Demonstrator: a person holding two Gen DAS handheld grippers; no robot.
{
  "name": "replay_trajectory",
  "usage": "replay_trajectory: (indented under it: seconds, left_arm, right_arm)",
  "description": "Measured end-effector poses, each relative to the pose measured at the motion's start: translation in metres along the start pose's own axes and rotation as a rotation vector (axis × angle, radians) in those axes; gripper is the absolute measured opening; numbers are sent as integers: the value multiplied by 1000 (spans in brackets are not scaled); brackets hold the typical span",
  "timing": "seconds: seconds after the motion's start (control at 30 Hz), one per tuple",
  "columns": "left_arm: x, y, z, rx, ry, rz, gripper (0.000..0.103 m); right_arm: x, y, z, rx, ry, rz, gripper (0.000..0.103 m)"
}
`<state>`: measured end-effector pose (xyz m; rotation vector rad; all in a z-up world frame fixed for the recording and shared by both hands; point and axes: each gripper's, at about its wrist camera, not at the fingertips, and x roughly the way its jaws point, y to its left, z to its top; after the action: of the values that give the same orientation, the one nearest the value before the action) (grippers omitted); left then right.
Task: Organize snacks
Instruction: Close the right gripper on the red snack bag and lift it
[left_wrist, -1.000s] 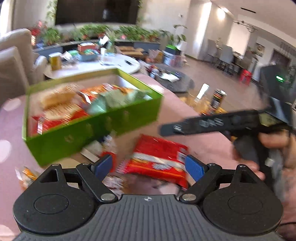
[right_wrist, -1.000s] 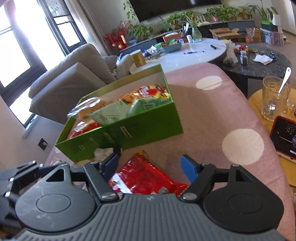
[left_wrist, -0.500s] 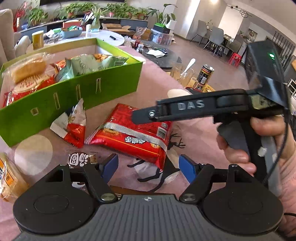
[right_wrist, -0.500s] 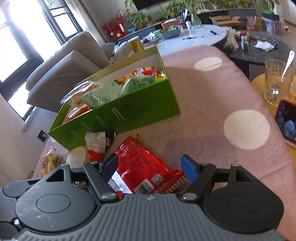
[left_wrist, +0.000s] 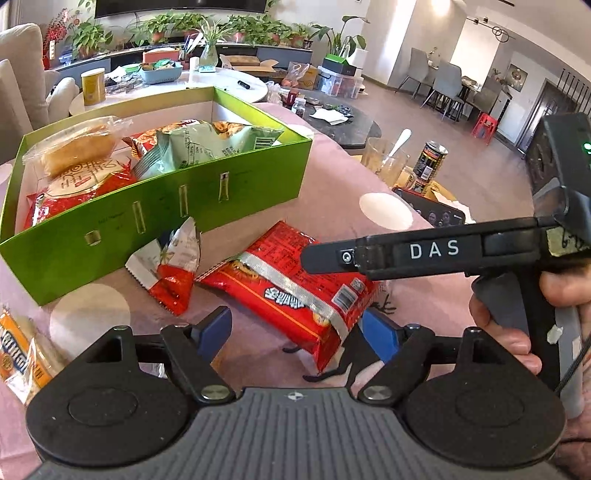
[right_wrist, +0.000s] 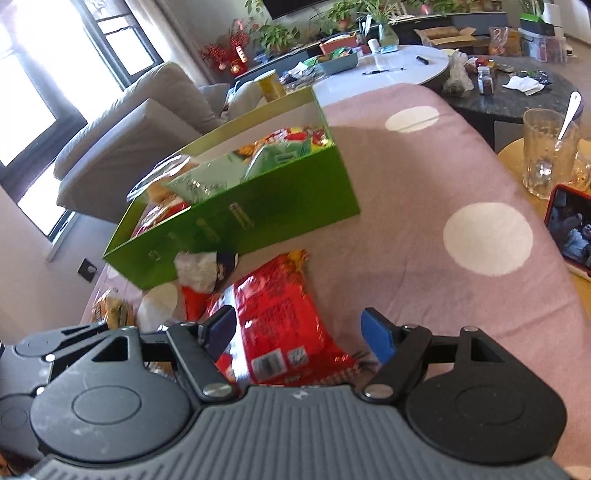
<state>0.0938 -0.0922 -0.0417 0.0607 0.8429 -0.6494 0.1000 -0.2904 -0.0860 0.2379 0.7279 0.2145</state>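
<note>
A pink cloth with white dots (left_wrist: 332, 206) covers the table. On it lies a large red snack packet (left_wrist: 295, 291), flat, seam side up. In the left wrist view its long axis runs from about 10 o'clock, near the box, down to 4 o'clock, with the barcode end nearest the camera. In the right wrist view the same packet (right_wrist: 280, 314) runs from 12 o'clock to 6 o'clock, its crimped far end pointing at the box.

The left gripper (left_wrist: 297, 334) has its blue-tipped jaws spread wide, holding nothing, with the packet's near corner lying between the tips. The right gripper (right_wrist: 299, 330) is likewise spread wide and empty, hovering over the packet's near end. From the left wrist view, the right gripper's black body, marked DAS, crosses in from 3 o'clock above the packet, held by a hand (left_wrist: 517, 325).

A green box (left_wrist: 147, 218) stands at 11 o'clock, already holding several packets. A small red and white sachet (left_wrist: 173, 273) leans just beside the box's front wall, left of the red packet. An orange-labelled bread pack (left_wrist: 18, 350) lies at 8 o'clock. A glass mug with a spoon (right_wrist: 550, 155) and a phone (right_wrist: 570, 229) sit at 2 o'clock.
</note>
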Motion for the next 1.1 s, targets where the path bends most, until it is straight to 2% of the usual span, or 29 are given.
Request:
replay_trajectory:
  seconds: [0.23,0.33,0.6,0.67,0.7,0.77,0.9,1.1]
  left_arm:
    - [10,2,3,-25,21,1,76]
    - [13,3,3,-39,33,-1,76]
    - [25,1,6,-36,61,-5,75]
    - [28,-1,7,-24,65,-7,68]
    - [28,-2,7,-13,64,-7,68]
    - [25,-5,6,6,59,-2,66]
    - [7,-13,7,43,6,17,65]
    - [-31,-21,18,83,-114,39,66]
  right_arm:
    - [-1,-3,2,-35,-65,-15,62]
    - [2,-5,4,-46,-47,-12,56]
    - [10,-11,4,-26,9,53,56]
    - [11,-10,3,-27,14,62,56]
    - [11,-10,3,-25,20,70,56]
    - [11,-9,3,-24,28,90,47]
    - [3,-1,2,-37,11,94,47]
    - [-29,19,10,-67,-95,109,47]
